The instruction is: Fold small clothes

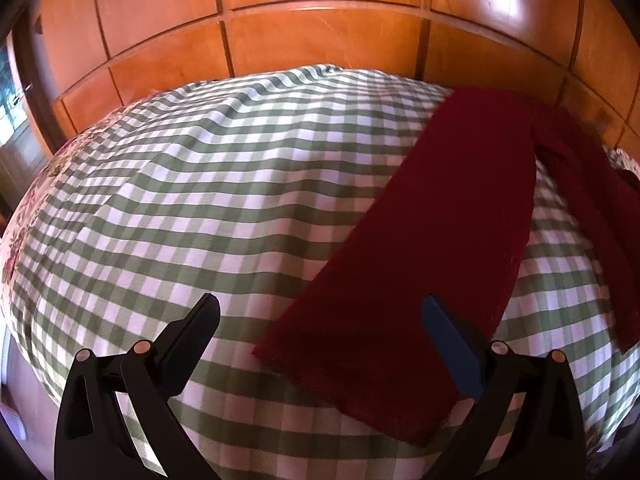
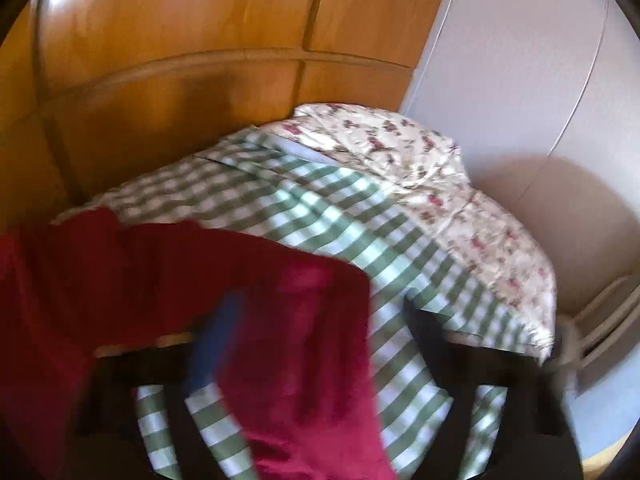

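Observation:
A dark red garment lies on the green-and-white checked bed cover as a long strip running from the near middle to the far right. A second red strip branches off on the right. My left gripper hovers open over the strip's near end, its pads clear of the cloth. The right wrist view is blurred. In it the red garment spreads from the left to the middle, and my right gripper stands open above it, its pads not pressing the cloth.
Orange wooden cupboard panels rise right behind the bed. A floral sheet covers the bed's right end, with a white wall beyond. More floral cloth edges the bed's left side. Bare checked cover stretches left of the garment.

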`<state>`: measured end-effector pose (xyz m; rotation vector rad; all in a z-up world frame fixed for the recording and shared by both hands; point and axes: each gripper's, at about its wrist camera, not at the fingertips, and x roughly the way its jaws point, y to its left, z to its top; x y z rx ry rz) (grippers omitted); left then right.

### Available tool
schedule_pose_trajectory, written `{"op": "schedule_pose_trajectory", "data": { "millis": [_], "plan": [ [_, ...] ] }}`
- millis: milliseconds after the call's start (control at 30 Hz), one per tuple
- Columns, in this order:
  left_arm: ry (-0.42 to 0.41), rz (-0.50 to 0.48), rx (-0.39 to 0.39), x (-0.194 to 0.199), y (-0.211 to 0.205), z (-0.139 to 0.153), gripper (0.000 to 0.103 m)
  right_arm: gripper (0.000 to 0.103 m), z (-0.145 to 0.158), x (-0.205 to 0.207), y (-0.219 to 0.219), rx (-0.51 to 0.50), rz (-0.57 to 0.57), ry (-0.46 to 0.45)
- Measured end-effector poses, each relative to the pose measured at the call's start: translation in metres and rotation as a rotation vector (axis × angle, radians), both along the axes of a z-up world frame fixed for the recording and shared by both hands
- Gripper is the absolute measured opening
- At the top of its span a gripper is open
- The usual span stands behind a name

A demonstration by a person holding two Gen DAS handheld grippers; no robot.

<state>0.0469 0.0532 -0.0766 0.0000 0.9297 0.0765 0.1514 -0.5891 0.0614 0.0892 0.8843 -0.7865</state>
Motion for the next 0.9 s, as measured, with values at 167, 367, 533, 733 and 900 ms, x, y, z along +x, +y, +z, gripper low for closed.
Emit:
{"op": "schedule_pose_trajectory", "data": {
  "millis": [167,367,533,733,900],
  "plan": [
    [0.004,-0.062,-0.024,0.007,-0.005,-0.008,0.051,0.086,0.002,-0.042,0.045,0.261,0.167,-0.061],
    [-0.029,-0.018,-0.002,0.034,0.019,0.005,0.007,0.076,-0.031,-0.090,0.125,0.714,0.373,-0.074],
    [-0.056,0.206,0.000,0.065,0.073,0.030,0.015,0.070,-0.063,-0.109,0.165,0.929,0.398,-0.075],
    [-0.164,0.123,-0.222,0.047,0.058,0.069,0.050,0.011,-0.050,-0.122,0.164,0.841,0.399,-0.148],
    [-0.027,-0.215,-0.465,0.046,-0.031,0.056,0.048,0.009,-0.019,-0.124,0.137,0.537,0.357,-0.137]
  ]
}}
